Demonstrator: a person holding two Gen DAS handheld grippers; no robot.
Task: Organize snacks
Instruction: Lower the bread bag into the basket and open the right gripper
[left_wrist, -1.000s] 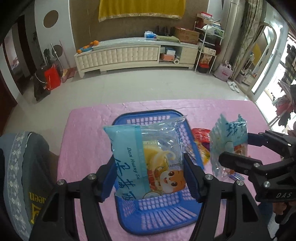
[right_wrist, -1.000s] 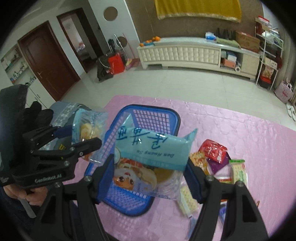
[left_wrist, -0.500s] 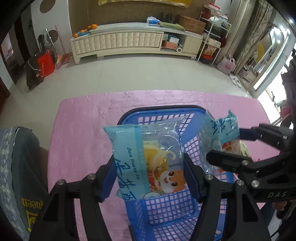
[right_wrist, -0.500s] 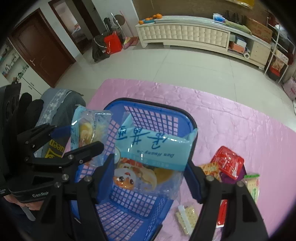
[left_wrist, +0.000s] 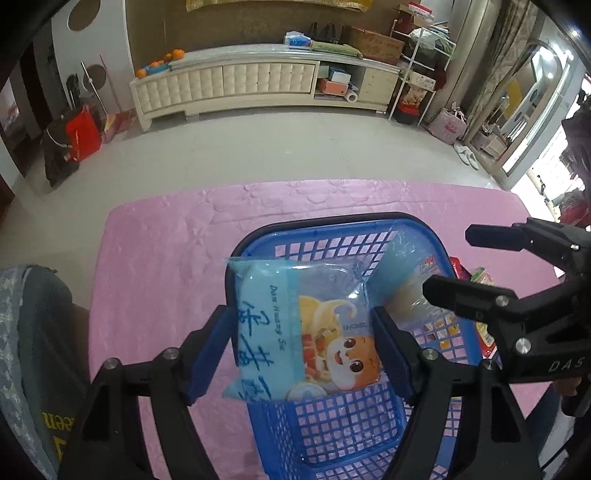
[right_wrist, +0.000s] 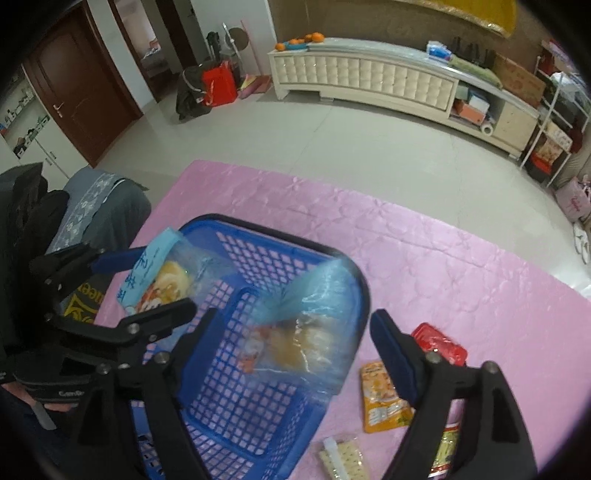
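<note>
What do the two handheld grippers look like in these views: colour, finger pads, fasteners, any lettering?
Both are matte black plastic frames with round silver screw heads. The left gripper has two angled fingers faced with blue pads; the right gripper matches. Seen from the side, the right one bears pale "DAS" lettering; the left one's lettering is partly hidden.

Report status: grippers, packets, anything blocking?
Left gripper opening, left packet between its pads, over basket. Right gripper opening, right packet loose inside basket. Nothing blocking; other snacks beside basket.
</note>
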